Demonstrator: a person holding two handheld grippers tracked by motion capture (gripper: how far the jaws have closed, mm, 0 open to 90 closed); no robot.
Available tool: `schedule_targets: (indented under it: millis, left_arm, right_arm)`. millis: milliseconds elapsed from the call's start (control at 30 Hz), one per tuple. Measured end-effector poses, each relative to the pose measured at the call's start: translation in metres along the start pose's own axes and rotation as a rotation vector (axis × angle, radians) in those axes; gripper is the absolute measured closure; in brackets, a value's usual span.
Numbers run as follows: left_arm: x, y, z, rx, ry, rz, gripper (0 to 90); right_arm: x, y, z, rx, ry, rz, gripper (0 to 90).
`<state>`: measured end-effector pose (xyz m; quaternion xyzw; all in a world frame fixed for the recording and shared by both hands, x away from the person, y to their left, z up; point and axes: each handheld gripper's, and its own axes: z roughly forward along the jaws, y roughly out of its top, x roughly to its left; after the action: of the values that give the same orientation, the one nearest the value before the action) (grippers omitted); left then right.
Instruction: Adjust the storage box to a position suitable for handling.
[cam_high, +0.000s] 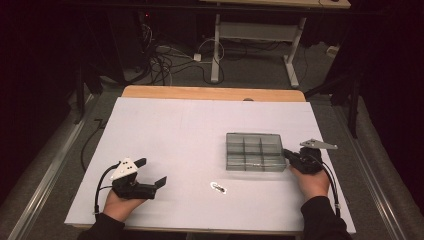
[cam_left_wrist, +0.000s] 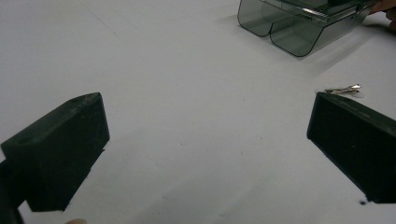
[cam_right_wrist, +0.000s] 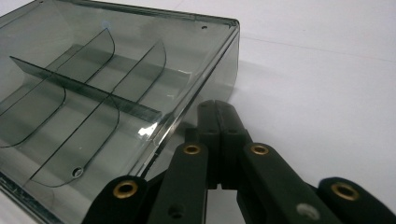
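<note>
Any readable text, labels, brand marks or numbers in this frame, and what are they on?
None: no readable text anywhere.
The smoky transparent plastic compartment box bears no label or print.
The small silver metal clip on the white table sheet carries no marking that can be made out.

L gripper (cam_high: 150, 172) rests low in L hand (cam_high: 120, 202), fingers (cam_left_wrist: 60, 149) spread wide. R gripper (cam_high: 289, 156) in R hand (cam_high: 314, 181), fingers (cam_right_wrist: 219, 126) pressed together, pointing left.

Dark sleeves, black tools, brass screws, trailing black cables, grey plates
</note>
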<state>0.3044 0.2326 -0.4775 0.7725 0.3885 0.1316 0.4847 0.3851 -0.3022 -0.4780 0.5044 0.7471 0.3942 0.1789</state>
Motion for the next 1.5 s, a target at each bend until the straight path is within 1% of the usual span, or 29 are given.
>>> schedule_targets:
  millis: [233, 567, 600, 633, 767, 800, 1067, 1300, 1500]
  left_arm:
    - [0.001, 0.0, 0.0, 0.003, -0.003, 0.0, 0.0]
    - [0.002, 0.0, 0.0, 0.0, -0.006, 0.0, 0.0]
    - [0.002, 0.0, -0.001, 0.0, -0.006, -0.001, 0.0]
    - [0.002, 0.0, -0.001, 0.0, -0.006, -0.001, 0.0]
    - [0.002, 0.0, -0.001, 0.0, -0.007, 0.0, 0.0]
    - [0.002, 0.0, -0.001, 0.0, -0.007, 0.0, 0.0]
    - [0.002, 0.0, -0.001, 0.001, -0.008, -0.002, 0.0]
    - [0.003, 0.0, -0.001, 0.0, -0.009, -0.004, 0.0]
    - [0.004, 0.0, -0.002, -0.002, -0.008, -0.002, 0.0]
  right_arm:
    - [0.018, 0.004, 0.009, 0.01, 0.016, -0.018, 90.0]
    - [0.05, 0.015, 0.024, 0.015, 0.059, -0.074, 90.0]
    - [0.057, 0.017, 0.026, 0.017, 0.068, -0.085, 90.0]
    - [0.057, 0.017, 0.026, 0.017, 0.068, -0.085, 90.0]
    - [0.068, 0.02, 0.032, 0.022, 0.082, -0.101, 90.0]
    - [0.072, 0.021, 0.034, 0.024, 0.088, -0.108, 90.0]
    - [0.086, 0.023, 0.041, 0.028, 0.108, -0.129, 90.0]
    - [0.096, 0.022, 0.046, 0.05, 0.12, -0.156, 90.0]
    - [0.102, 0.016, 0.042, 0.077, 0.124, -0.167, 90.0]
